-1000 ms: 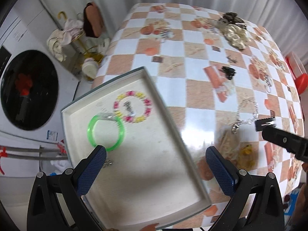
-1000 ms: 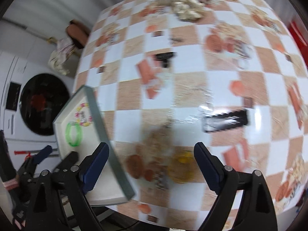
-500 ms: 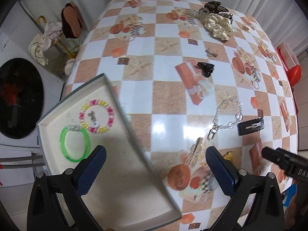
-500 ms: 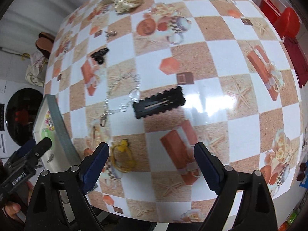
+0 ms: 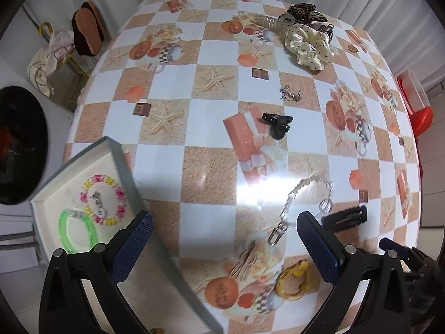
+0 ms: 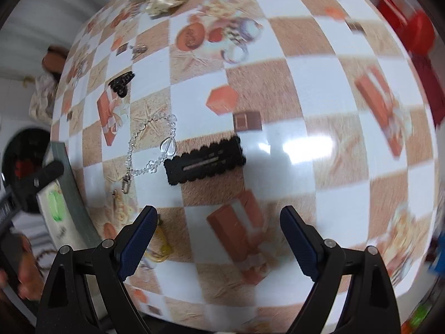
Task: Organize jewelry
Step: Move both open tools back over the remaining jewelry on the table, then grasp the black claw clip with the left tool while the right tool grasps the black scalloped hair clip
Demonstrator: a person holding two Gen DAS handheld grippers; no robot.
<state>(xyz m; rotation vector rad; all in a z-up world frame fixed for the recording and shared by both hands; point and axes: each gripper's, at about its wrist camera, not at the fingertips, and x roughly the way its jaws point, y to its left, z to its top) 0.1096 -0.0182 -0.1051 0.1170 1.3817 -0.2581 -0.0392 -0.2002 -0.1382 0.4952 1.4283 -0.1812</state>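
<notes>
Silver chain bracelet lying loose on checkered tablecloth, touching black scalloped hair clip at its ring end. Yellow ring near the front table edge, just below the chain's clasp. Small black claw clip farther back, mid-table. Grey tray at left edge, holding green bangle beside beaded bracelet. Cream dotted scrunchie at far side. Left gripper spread wide, empty, above the cloth. Right gripper likewise spread wide, empty, just short of the black hair clip.
</notes>
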